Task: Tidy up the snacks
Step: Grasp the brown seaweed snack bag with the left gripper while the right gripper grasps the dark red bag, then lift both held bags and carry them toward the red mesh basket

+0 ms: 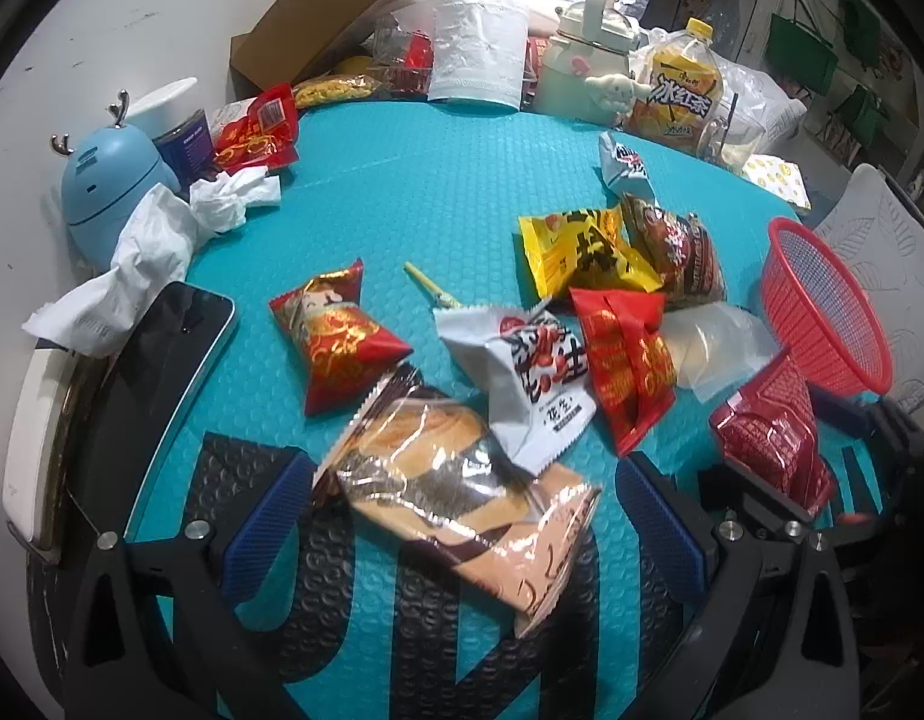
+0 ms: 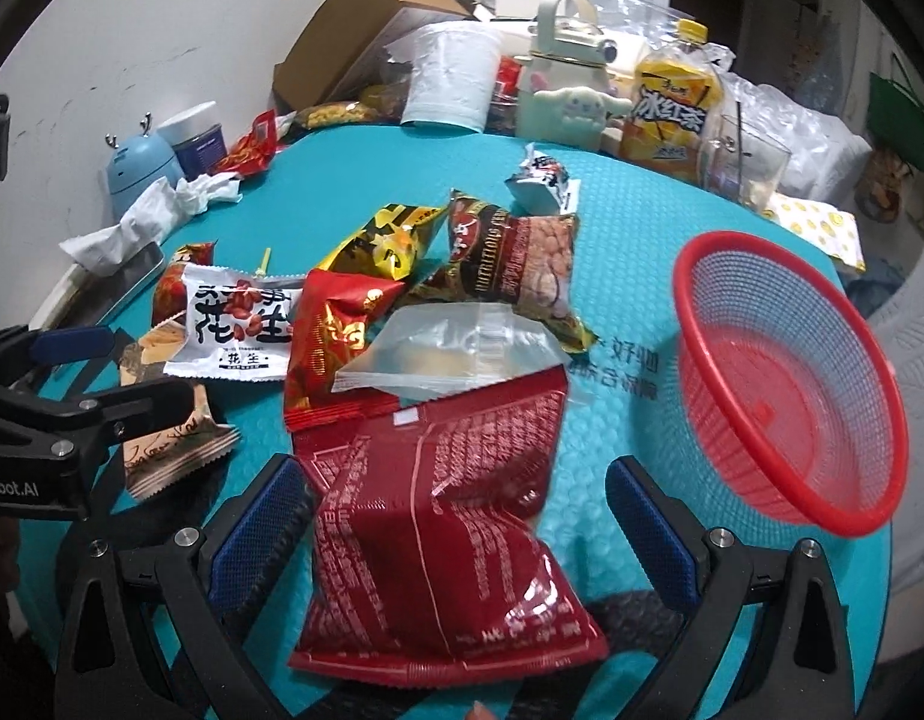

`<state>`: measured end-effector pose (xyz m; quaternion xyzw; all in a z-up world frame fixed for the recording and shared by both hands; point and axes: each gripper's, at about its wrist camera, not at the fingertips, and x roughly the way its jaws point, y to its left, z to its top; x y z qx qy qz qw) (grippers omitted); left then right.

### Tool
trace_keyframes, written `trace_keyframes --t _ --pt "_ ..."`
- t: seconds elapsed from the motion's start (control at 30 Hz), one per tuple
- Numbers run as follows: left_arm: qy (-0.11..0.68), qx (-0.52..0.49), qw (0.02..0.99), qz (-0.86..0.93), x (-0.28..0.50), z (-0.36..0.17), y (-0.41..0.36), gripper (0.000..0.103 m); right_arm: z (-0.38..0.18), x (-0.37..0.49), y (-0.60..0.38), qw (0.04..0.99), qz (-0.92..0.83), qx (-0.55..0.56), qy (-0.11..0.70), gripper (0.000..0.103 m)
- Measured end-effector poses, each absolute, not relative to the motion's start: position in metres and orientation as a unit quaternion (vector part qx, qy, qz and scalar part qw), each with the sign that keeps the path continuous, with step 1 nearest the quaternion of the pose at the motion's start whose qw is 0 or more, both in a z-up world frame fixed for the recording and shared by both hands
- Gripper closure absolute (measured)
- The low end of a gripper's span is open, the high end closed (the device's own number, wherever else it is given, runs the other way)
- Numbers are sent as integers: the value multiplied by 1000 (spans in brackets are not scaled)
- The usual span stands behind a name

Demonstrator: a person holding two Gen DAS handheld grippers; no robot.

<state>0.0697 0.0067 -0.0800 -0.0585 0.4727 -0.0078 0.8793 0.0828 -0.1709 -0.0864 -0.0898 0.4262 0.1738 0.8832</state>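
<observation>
Two grippers hover over the teal mat [image 2: 630, 276], each spread wide around a packet with neither yet pinched. The right gripper [image 2: 462, 534] straddles the dark red packet [image 2: 444, 534], whose long axis runs away from the camera along the fingers; its left pad [image 2: 264, 534] sits just beside the packet's edge, the right pad [image 2: 651, 531] stands clear. The left gripper [image 1: 462, 525] likewise brackets the tan bread packet [image 1: 462, 498], which lies slanted across the gap. Further out, to the right of the right gripper and nearer it than the left one, the red mesh basket [image 2: 786, 396] sits tilted and empty, so this hand likely carries first. Remaining snacks lie heaped beyond.
</observation>
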Motion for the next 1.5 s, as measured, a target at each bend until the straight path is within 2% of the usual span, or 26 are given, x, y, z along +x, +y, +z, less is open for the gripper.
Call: trace_keyframes --t 0.03,0.07,0.13,0.2,0.57,0.93,1.0,1.07,1.13,1.17,1.5 --pt "472 -59 880 -6 72 -80 7 1 -87 83 -171 882 177 -88 428 15" --pt "472 -58 880 -3 73 -81 6 1 -88 84 -170 881 178 -88 430 20" --pt "474 -55 879 1 76 -83 6 1 -90 84 -170 879 175 -85 435 27" --pt "478 -52 877 7 79 -86 6 1 -90 83 -171 880 175 -77 435 30" --pt "511 -64 857 21 83 -108 9 1 -89 75 -170 879 176 -61 439 32" --pt "496 -64 866 7 56 -107 18 1 -90 64 -168 880 178 -53 438 32" --pt "488 -69 870 4 53 -106 20 7 -89 61 -168 879 180 -53 438 33" --pt "479 -75 874 -3 49 -103 23 22 -89 59 -167 879 182 -52 438 33" --pt "476 -79 876 -16 45 -102 24 29 -89 55 -166 878 183 -51 439 33" --pt "474 -80 876 -24 43 -102 24 40 -89 54 -165 878 183 -51 439 33" --pt "477 -57 874 -76 19 -101 10 42 -89 33 -166 878 183 -49 440 33"
